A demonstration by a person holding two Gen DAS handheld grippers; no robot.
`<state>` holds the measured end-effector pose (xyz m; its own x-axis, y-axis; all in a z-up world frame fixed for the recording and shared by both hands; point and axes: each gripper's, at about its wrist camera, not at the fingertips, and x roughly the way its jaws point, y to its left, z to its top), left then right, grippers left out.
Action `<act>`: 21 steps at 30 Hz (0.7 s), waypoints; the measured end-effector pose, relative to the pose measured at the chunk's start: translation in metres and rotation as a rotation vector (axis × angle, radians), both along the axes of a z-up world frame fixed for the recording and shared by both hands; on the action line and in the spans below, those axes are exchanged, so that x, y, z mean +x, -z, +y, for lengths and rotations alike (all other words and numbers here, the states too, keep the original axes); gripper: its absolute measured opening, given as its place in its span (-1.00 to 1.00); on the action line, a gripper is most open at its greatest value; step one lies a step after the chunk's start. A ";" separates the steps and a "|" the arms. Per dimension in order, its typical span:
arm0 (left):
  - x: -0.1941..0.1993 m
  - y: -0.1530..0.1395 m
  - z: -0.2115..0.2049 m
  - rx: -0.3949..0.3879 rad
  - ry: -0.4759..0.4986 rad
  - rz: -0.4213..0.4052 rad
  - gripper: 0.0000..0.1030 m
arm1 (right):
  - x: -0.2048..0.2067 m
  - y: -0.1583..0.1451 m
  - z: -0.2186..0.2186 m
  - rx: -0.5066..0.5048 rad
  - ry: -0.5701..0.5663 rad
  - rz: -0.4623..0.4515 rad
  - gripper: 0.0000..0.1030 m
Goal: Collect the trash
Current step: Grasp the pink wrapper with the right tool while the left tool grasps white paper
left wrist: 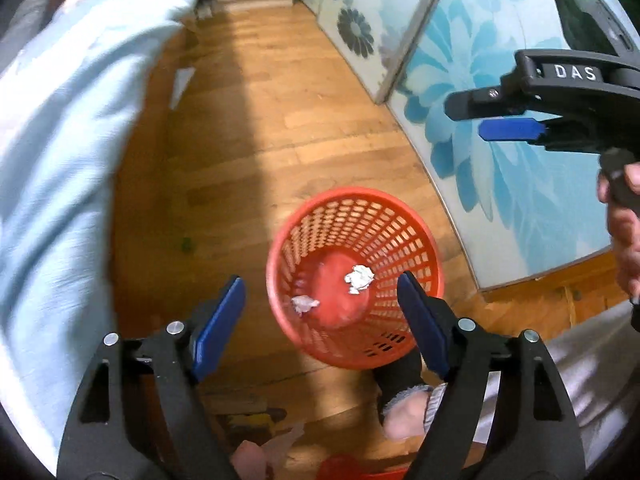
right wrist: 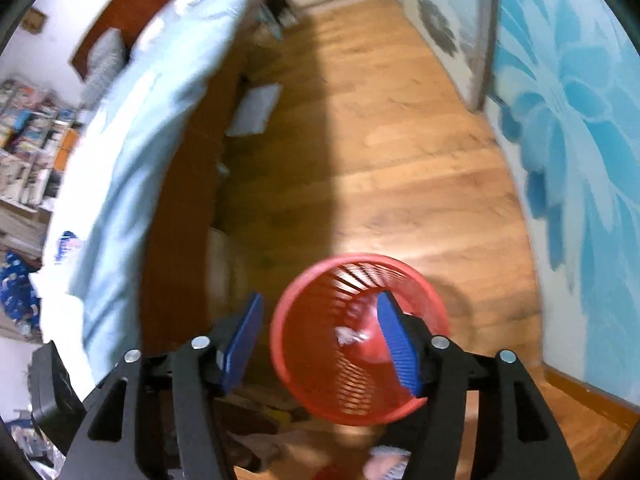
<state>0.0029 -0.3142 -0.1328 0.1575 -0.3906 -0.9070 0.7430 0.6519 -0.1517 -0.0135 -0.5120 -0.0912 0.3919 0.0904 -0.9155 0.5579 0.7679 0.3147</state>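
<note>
Red mesh basket (left wrist: pixel 355 276) on the wooden floor (left wrist: pixel 300 120), two crumpled white paper wads (left wrist: pixel 360 278) inside, left tool (left wrist: pixel 320 320) and right tool (right wrist: pixel 320 344) both spread, holding nothing

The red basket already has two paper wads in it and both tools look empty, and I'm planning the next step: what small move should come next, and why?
Probably swing both tools away from the red basket to look for more litter. The left tool and right tool are open and hold nothing, and two crumpled wads already lie inside. No loose trash shows clearly on the wooden floor.
</note>
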 end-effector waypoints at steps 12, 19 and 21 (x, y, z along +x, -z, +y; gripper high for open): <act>0.046 -0.130 0.193 -0.206 -0.352 -0.203 0.67 | 0.080 -0.096 0.161 -0.078 -0.332 -0.331 0.23; 0.080 -0.127 0.313 -0.122 -0.601 -0.283 0.73 | 0.156 -0.112 0.256 -0.035 -0.487 -0.410 0.24; 0.090 -0.122 0.332 -0.114 -0.644 -0.275 0.73 | 0.178 -0.111 0.278 -0.044 -0.521 -0.400 0.24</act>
